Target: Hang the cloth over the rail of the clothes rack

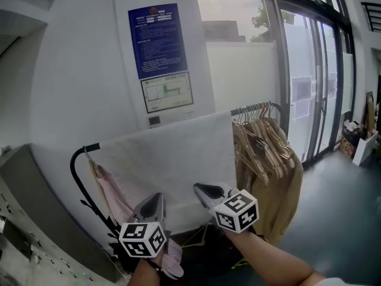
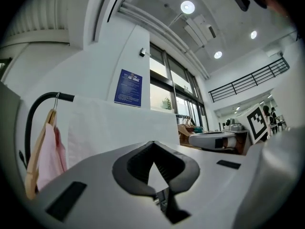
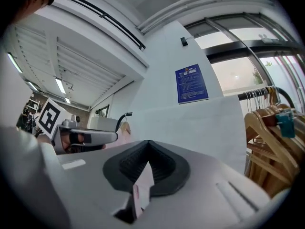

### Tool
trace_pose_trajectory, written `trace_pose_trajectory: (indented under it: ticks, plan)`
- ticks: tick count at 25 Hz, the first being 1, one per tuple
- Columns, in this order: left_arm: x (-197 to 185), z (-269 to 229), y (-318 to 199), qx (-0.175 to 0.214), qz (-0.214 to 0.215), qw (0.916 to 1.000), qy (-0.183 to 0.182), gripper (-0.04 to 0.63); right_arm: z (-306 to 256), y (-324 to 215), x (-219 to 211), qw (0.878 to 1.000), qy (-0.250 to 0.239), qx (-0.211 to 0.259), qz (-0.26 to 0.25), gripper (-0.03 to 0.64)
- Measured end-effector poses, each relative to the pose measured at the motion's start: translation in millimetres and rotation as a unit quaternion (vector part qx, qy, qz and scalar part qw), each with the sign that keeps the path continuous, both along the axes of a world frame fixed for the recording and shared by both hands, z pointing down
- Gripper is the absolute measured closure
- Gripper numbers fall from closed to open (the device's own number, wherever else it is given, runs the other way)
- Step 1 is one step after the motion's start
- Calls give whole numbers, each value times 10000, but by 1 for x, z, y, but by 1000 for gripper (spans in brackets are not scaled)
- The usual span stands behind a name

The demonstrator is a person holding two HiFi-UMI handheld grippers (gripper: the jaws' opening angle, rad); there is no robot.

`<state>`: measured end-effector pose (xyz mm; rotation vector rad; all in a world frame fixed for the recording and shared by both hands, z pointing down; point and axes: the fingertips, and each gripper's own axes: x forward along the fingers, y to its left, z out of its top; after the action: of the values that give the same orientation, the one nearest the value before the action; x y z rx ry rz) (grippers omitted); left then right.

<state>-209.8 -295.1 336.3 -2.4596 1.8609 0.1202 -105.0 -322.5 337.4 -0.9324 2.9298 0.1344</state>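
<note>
The clothes rack point(image 1: 74, 170) fills the middle of the head view, its black rail curving down at the left of the frame. The cloth point(image 1: 172, 157), a broad white sheet, already hangs over that rail and drapes flat down the front, so the task looks essentially done. It sits in the open stretch of rail, probably because that is the only free span. To its right, a bunch of wooden hangers point(image 1: 262, 142) crowds the far end. To its left, a pink garment point(image 1: 116, 198) hangs on its own hanger by the curved post. A blue notice point(image 1: 157, 39) is fixed to the wall above.

Low in the frame, both pairs of tongs point up toward the sheet's lower part. The left gripper point(image 1: 156, 199) has its tongs pressed together with nothing between them. In its own view the cloth point(image 2: 109, 123) hangs apart, ahead of it. The right gripper point(image 1: 202, 189) is likewise pressed together. A pale sliver shows in its notch, but whether that is fabric cannot be told. Neither appears to be pulling the sheet, which suggests they are merely held near it.
</note>
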Motion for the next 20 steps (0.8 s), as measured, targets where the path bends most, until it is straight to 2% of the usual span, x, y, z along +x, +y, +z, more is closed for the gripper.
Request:
trace_pose_trajectory:
  ticks: [4,16,20]
  plan:
    - [11,18,0,-43,-201,9994,270,590,15,5,-5,9999,100,-62,-26,615]
    - [14,14,-16,0,-323,9990,296,591,18,-6,-8,9998,85,-121,-119,615]
    - [11,11,-20,-10,-253,9986,475,591,17,-11,-10,9999,28,-139,-96,616]
